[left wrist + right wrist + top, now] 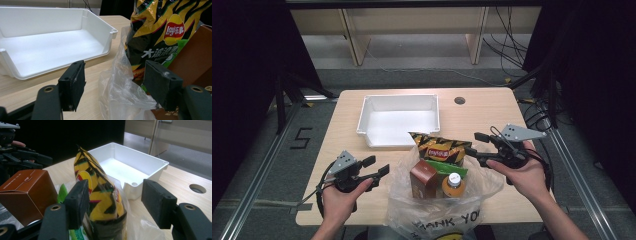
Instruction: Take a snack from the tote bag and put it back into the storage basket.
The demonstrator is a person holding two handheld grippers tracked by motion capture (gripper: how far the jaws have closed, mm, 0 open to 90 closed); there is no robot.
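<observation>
The clear plastic carrier bag [432,207] with black lettering runs off the near edge of the high view, so I cannot see its bottom, and its print is cut short. Inside it, the lower part of the yellow-and-black striped crisp packet [439,148] is hidden behind the other goods, and the green packet [452,169] shows as no more than a strip between them; I cannot tell what it is. The small bottle [454,184] shows me just its white cap and orange shoulder.

Counting: one bag, one crisp packet, one brown cardboard carton [422,178], one green packet, one bottle, all in the bag, which stands at the near middle of the pale wooden table [492,112]. Beyond it lies one white rectangular plastic tray [398,120] with nothing in it, and one dark round hole [459,100] is set in the tabletop to the right of the tray.

My left gripper [377,167] sits low by the bag's left side, my hand wrapped round its body, jaws pointing right and a little away from me. Its jaws stand apart: in the left gripper view a fold of the bag's film rises between them and brushes the right pad, yet nothing is pinched. My right gripper [477,144] is held level over the bag's right rim, pointing left at the crisp packet. Its jaws are likewise spread, the packet's top standing in the gap close to the left pad in the right gripper view, ungripped.
</observation>
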